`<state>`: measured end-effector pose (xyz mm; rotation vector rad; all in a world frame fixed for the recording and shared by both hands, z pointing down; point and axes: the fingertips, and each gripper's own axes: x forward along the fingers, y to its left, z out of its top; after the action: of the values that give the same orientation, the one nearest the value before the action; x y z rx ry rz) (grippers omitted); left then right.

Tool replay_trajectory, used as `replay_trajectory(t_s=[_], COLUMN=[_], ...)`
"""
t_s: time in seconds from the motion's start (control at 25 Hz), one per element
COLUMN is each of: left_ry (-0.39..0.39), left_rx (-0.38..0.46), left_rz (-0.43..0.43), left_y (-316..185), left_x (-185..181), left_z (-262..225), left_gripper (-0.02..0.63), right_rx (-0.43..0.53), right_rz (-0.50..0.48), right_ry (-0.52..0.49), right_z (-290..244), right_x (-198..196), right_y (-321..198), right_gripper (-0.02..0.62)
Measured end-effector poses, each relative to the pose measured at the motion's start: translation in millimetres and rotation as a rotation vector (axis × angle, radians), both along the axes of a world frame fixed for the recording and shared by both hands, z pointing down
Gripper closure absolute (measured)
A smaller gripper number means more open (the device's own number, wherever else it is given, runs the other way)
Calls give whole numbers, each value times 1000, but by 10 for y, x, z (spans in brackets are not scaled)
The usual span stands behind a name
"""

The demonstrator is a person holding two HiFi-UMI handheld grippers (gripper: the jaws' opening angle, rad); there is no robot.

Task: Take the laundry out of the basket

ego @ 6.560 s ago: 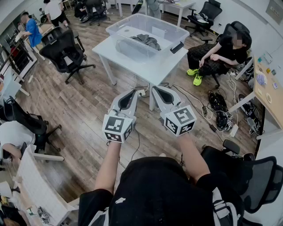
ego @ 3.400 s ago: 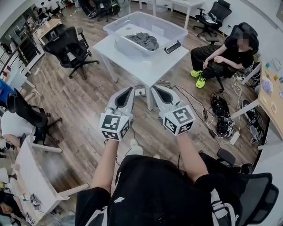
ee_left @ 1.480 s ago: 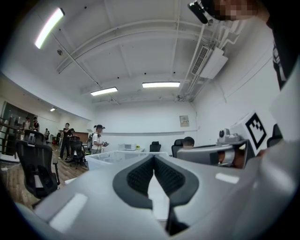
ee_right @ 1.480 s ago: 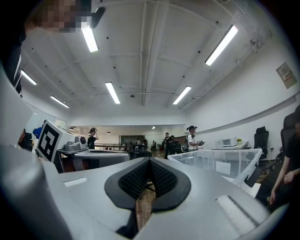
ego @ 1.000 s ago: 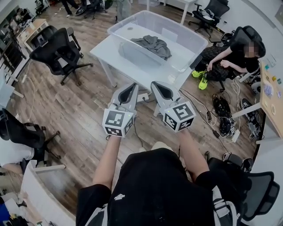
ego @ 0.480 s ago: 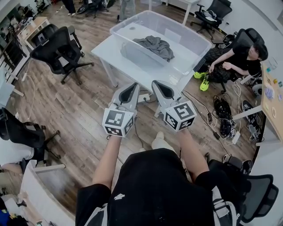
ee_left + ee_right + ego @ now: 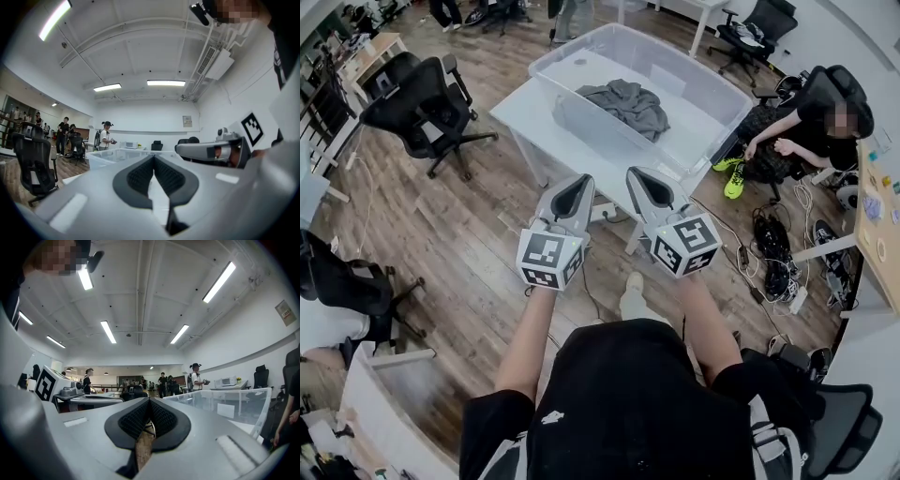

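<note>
Two grey two-jaw grippers share this office scene with far bigger things, so take the big ones first. Widest is the brown wood-plank floor (image 7: 478, 234), which fills most of the head view. On it stands a white rectangular table (image 7: 525, 108), set at an angle ahead of the person. A large clear plastic basket (image 7: 591, 70) with straight walls takes up most of the tabletop. A black mesh office chair (image 7: 422, 98) stands on the floor to the table's left, apart from it. On the table's other side, a seated person in black clothes (image 7: 811, 122) wears neon-yellow shoes (image 7: 733, 178). The crumpled grey laundry (image 7: 628, 101) lies inside the basket on its bottom, toward the middle, with bare plastic around it.

Both grippers are held out level in front of the person, side by side and short of the table's near edge, well apart from the laundry. The left gripper (image 7: 581, 181) has its dark ribbed pads meeting at the tips, with nothing caught between them. The right gripper (image 7: 636, 174) is likewise pressed together and empty. A tangle of black cables (image 7: 769, 253) lies on the floor off to the right.
</note>
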<state>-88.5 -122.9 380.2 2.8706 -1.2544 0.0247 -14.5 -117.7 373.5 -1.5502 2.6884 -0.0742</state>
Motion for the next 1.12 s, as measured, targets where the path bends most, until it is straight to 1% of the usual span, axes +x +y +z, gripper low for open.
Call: replay_trajectory(t_s=[0.36, 0.84, 1.12], left_ry=[2, -3, -13], left_rx=[-4, -10, -18], left_rz=[-11, -74, -105], left_y=[-473, -1162, -1440], left_x=[243, 591, 750], left_z=[26, 2, 43], left_gripper=[597, 597, 597], right_rx=[11, 10, -2], right_rz=[-4, -81, -108], right_ry=[-3, 5, 0], right_z=[-57, -107, -56], right_x=[262, 558, 746], right_y=[-509, -1235, -1546], right_gripper=[597, 597, 597])
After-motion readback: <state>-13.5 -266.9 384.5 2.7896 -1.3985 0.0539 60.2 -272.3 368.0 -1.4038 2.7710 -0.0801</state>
